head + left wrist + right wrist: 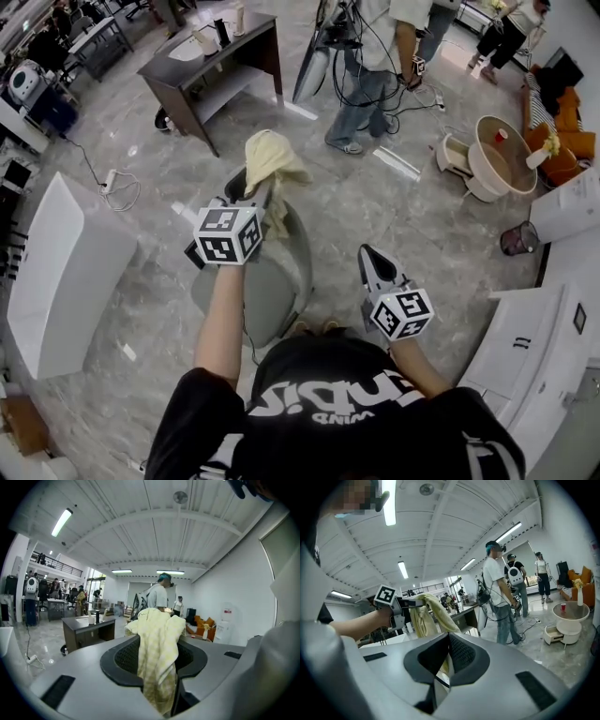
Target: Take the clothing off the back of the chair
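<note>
A pale yellow garment (270,167) hangs in the air above a grey chair (281,277) in the head view. My left gripper (263,195) is shut on the garment, and the cloth bunches over its tips and trails down toward the chair back. In the left gripper view the garment (157,653) is pinched between the jaws of the left gripper (160,670). My right gripper (368,254) stays to the right of the chair, shut with nothing in it. The right gripper view shows its jaws (447,639) closed to a point, with the lifted garment (427,612) beyond them.
A dark desk (211,66) stands ahead on the marble floor, with a standing person (375,56) to its right. A white box (66,272) lies at the left. A round white table (502,155), a small bin (518,239) and white cabinets (534,337) line the right.
</note>
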Demonstrator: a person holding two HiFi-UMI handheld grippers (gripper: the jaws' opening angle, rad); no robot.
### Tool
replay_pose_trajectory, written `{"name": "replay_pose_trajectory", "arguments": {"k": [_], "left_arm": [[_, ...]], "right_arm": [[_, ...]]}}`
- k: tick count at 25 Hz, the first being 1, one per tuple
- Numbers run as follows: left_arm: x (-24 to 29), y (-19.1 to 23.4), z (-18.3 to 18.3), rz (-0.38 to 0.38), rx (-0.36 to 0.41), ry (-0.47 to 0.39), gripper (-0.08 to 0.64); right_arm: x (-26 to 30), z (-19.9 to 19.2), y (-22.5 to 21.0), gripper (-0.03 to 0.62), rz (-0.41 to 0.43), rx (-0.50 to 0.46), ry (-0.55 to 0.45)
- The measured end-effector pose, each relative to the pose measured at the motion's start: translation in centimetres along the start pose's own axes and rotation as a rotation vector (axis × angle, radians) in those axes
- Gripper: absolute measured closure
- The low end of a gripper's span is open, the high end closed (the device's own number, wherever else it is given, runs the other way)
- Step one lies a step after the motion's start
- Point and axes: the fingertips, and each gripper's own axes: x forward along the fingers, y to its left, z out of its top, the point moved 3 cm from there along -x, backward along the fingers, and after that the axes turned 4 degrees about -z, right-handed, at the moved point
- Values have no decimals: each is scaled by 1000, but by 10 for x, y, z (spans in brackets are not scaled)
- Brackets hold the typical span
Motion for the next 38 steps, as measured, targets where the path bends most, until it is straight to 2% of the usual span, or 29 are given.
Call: {"name": "replay_pose_trajectory", "arguments": {"k": [5, 9, 14, 21, 27, 33, 38], "left_arm": [[-39, -15, 2, 19, -23, -20, 396], [-91, -27, -8, 51, -50, -13, 396], [-151, -43, -28, 132, -86, 6, 396], [-188, -69, -46, 222, -108, 29, 394], [-215, -77, -53, 230, -129, 13, 394], [-241, -95, -57, 196, -106, 9, 394], [-285, -109, -72, 168, -101, 5, 394]], "right_arm": [[-4, 2, 4, 578, 34, -10, -11], [-8, 2, 13, 578, 64, -14, -12], [-13, -2, 19, 578, 103, -17, 0], [-23, -4, 33, 578, 198, -16, 13], [-29, -18, 51, 578, 220, -24, 26], [-54, -33, 61, 578, 176, -25, 21], [-94, -49, 94, 578, 150, -25, -4]]}}
